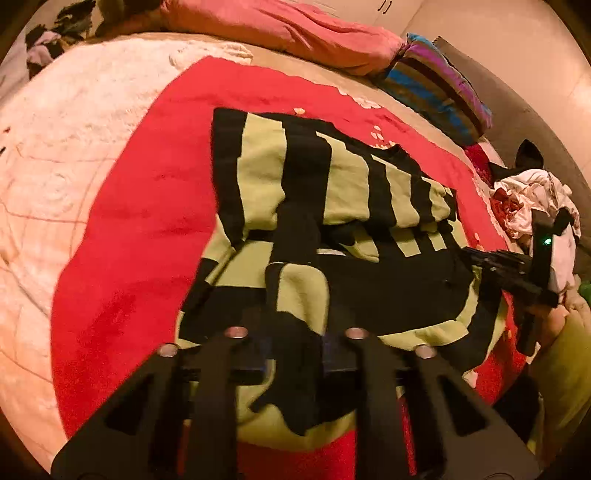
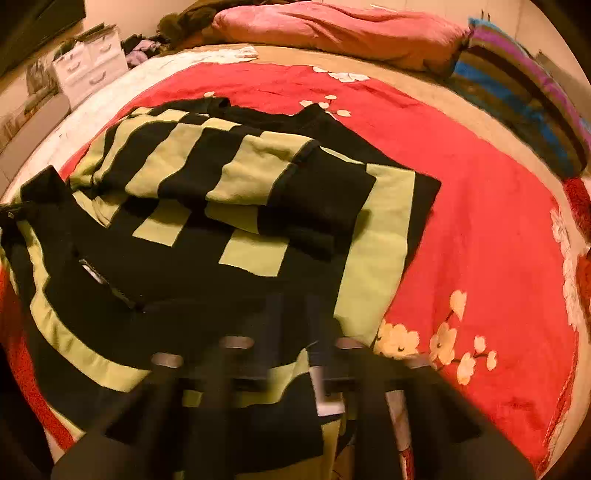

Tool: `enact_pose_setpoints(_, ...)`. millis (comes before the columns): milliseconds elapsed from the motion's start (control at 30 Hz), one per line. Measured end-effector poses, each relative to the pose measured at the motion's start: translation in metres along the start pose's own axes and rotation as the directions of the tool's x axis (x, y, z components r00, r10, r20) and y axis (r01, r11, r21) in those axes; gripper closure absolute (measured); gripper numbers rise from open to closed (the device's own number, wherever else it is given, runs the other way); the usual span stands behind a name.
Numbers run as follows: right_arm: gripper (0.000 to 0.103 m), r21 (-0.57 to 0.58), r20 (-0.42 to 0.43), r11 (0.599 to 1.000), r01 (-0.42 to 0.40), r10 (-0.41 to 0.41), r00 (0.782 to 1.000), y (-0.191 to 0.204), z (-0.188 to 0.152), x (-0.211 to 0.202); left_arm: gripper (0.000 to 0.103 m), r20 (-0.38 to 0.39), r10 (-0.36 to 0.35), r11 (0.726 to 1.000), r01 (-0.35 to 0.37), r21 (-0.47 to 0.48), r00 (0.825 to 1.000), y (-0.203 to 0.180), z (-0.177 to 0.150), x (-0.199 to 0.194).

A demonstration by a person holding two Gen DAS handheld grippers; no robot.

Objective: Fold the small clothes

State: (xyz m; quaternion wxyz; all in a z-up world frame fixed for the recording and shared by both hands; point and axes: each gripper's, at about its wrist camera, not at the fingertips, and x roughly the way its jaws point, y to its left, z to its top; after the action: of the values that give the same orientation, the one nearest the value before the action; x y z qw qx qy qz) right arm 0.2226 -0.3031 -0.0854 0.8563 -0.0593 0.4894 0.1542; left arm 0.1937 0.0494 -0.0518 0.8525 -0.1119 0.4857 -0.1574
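A black and lime-green striped sweater [image 1: 332, 192] lies on the red blanket [image 1: 140, 221], sleeves folded across its body. It also shows in the right wrist view [image 2: 207, 206]. My left gripper [image 1: 295, 332] is shut on the sweater's near edge; fabric bunches between its fingers. My right gripper [image 2: 295, 328] is shut on the sweater's hem at its near right corner. The right gripper also shows in the left wrist view [image 1: 517, 273] at the sweater's far side, held by a hand.
The red blanket [image 2: 480, 221] with cream flowers covers a bed. A pink pillow [image 2: 332, 29] and a striped cushion [image 2: 524, 96] lie at the head. A heap of crumpled white clothes [image 1: 532, 206] lies by the bed's edge. White drawers [image 2: 88, 62] stand at the far left.
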Motion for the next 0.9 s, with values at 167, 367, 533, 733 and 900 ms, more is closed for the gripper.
enact_pose_setpoints(167, 0.1, 0.133, 0.097, 0.989, -0.072, 0.059, 0.994, -0.027, -0.002, -0.031, 0.095, 0.021, -0.027, 0.999, 0.028, -0.044, 0.999, 0.012, 0.002, -0.005)
enact_pose_setpoints(367, 0.103, 0.425, 0.15, 0.895, -0.134, 0.076, 0.986, -0.085, -0.005, -0.032, 0.095, 0.022, -0.041, 0.992, 0.043, -0.116, 0.999, 0.025, 0.0, 0.002)
enact_pose_setpoints(533, 0.098, 0.42, 0.183, 0.877, -0.234, 0.17, 0.968, -0.092, -0.014, -0.035, 0.089, 0.012, -0.058, 0.991, 0.059, -0.117, 0.998, 0.027, -0.001, 0.004)
enact_pose_setpoints(733, 0.041, 0.266, 0.148, 0.934, -0.237, 0.203, 0.968, -0.054, -0.005, -0.039, 0.069, 0.004, -0.073, 0.993, 0.073, -0.091, 0.997, 0.019, 0.0, 0.005)
enact_pose_setpoints(900, 0.062, 0.171, 0.015, 0.97, -0.17, 0.17, 0.985, -0.022, 0.002, -0.013, 0.081, -0.029, -0.014, 0.999, 0.013, -0.033, 0.999, 0.007, -0.004, 0.013)
